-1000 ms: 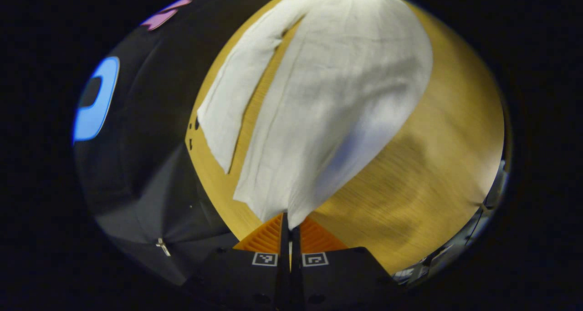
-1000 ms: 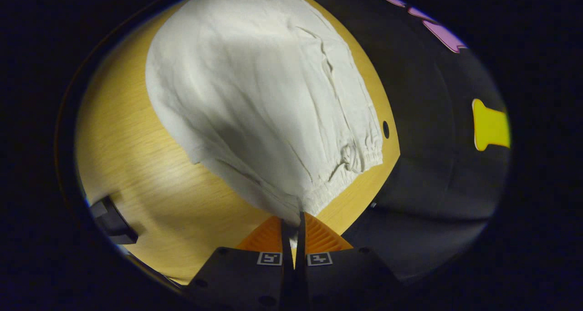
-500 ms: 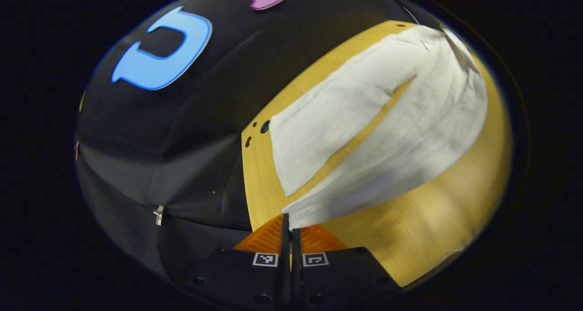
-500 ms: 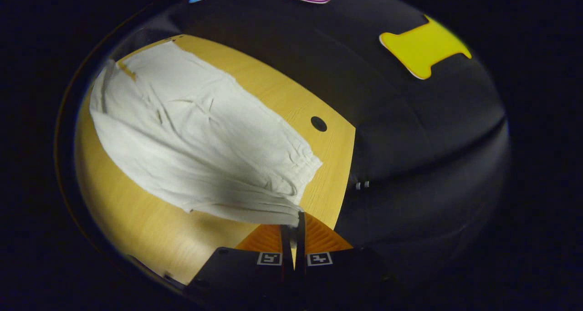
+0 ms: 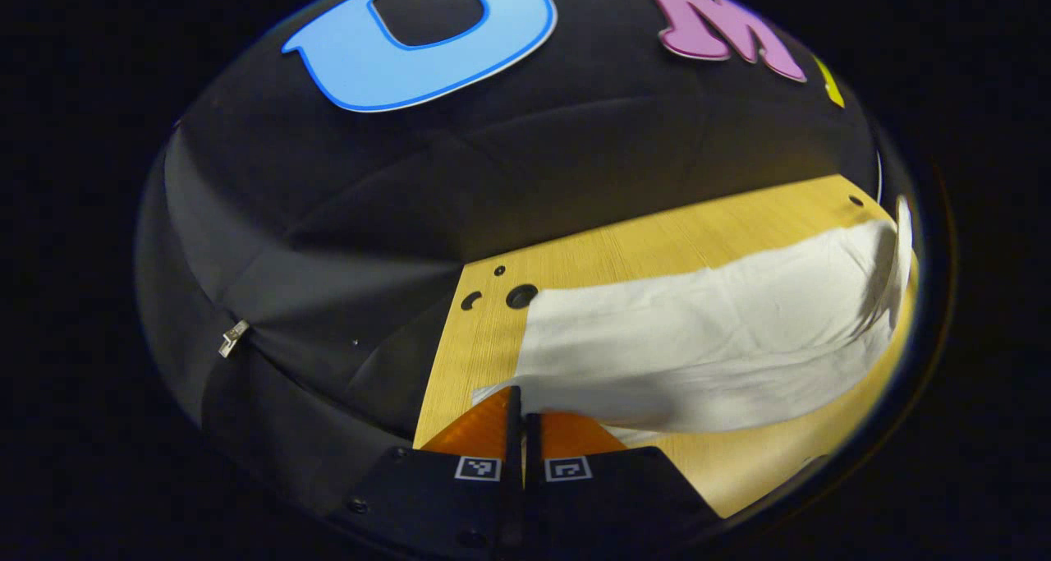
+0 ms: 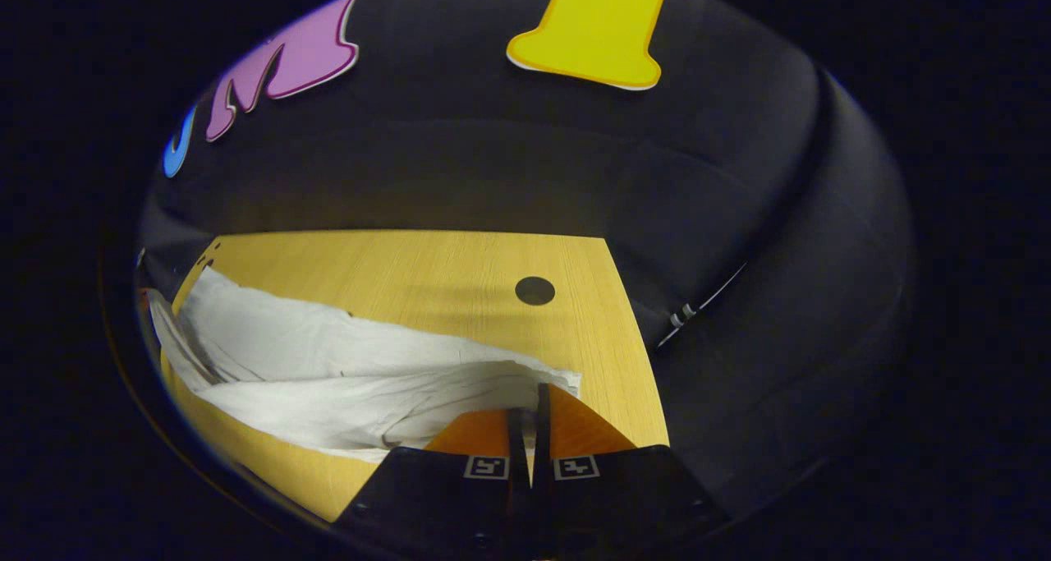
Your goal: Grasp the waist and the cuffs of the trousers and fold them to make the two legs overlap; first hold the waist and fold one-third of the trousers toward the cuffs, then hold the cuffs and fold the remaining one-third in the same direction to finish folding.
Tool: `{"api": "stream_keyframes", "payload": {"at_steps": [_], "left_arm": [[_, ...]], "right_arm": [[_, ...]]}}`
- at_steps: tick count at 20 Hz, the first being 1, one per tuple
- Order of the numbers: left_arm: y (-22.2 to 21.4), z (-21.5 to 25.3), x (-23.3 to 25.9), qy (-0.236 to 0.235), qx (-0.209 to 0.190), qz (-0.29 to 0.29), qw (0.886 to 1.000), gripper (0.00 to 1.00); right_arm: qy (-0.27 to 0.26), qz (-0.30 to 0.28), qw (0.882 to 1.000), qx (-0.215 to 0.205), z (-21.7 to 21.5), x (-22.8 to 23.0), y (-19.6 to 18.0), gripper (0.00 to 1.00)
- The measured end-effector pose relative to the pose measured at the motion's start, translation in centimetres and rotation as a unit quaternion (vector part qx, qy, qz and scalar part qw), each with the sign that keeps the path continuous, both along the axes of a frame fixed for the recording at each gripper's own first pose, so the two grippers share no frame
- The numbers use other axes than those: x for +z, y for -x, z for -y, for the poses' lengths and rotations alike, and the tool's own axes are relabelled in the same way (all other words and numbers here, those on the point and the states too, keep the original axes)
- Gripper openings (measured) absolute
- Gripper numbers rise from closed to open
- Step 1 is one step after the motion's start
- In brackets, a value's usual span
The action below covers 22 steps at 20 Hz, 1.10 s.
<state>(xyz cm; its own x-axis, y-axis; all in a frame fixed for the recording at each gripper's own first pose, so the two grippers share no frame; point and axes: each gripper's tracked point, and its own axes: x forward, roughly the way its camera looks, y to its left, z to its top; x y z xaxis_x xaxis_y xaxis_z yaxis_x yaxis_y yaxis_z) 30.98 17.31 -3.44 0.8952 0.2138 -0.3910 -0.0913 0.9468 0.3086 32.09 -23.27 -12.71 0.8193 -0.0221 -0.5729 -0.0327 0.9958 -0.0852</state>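
Note:
White trousers (image 5: 706, 339) lie lengthwise on the wooden table (image 5: 657, 245), one leg laid over the other. My left gripper (image 5: 520, 403) is shut on the cuff end at the table's left side, low over the wood. In the right gripper view the trousers (image 6: 328, 380) stretch away to the left, and the gathered waist edge sits at my right gripper (image 6: 530, 409), which is shut on that waist fabric. The upper layer droops between the two held ends.
The table (image 6: 427, 273) has a round hole (image 6: 534, 290) near its right end and small holes (image 5: 520, 296) by the left corner. The black cloth wall (image 5: 410, 183) closes in just past the table's far and side edges.
Both grippers have swung over toward the far edge and come down low, carrying the near leg onto the far leg. The gap of wood between the legs is covered.

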Motion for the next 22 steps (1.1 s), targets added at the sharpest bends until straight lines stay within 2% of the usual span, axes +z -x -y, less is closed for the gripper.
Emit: {"api": "stream_keyframes", "payload": {"at_steps": [4,8,9,11,12,13,16,17,19,22], "left_arm": [[-5.5,0.0,-2.4,0.084,-0.001,-0.034,0.996,0.05],[-7.9,0.2,-6.5,0.152,0.036,-0.071,0.985,0.06],[-8.3,0.1,-7.4,0.161,0.045,-0.076,0.983,0.08],[-8.4,-0.2,-8.2,0.167,0.064,-0.078,0.981,0.14],[-8.3,-0.3,-8.1,0.175,0.069,-0.072,0.980,0.25],[-8.3,0.0,-7.7,0.184,0.066,-0.065,0.979,0.40],[-7.8,-0.6,-5.6,0.178,0.065,-0.032,0.981,0.85],[-7.5,-1.0,-4.7,0.174,0.069,-0.017,0.982,1.00],[-6.9,-0.7,-2.2,0.182,0.069,0.019,0.981,0.99],[-5.8,-0.2,0.4,0.184,0.064,0.055,0.979,0.98]], "right_arm": [[-0.024,0.003,0.999,-0.042,0.6,-0.5,-3.0,0.05],[-0.019,-0.022,0.998,-0.059,0.8,-3.2,-4.4,0.05],[-0.020,-0.027,0.997,-0.065,0.8,-3.9,-4.8,0.05],[-0.025,-0.033,0.996,-0.078,0.9,-4.5,-5.1,0.13],[-0.026,-0.034,0.996,-0.081,0.9,-4.3,-5.0,0.22],[-0.026,-0.033,0.996,-0.080,0.8,-4.2,-4.8,0.31],[-0.043,-0.007,0.997,-0.068,0.3,-3.2,-4.4,0.93],[-0.055,-0.001,0.996,-0.072,0.2,-3.4,-4.1,0.97],[-0.070,0.004,0.993,-0.099,1.4,-3.3,-2.8,0.99],[-0.065,0.018,0.987,-0.146,4.0,-2.7,-0.9,0.99]]}}
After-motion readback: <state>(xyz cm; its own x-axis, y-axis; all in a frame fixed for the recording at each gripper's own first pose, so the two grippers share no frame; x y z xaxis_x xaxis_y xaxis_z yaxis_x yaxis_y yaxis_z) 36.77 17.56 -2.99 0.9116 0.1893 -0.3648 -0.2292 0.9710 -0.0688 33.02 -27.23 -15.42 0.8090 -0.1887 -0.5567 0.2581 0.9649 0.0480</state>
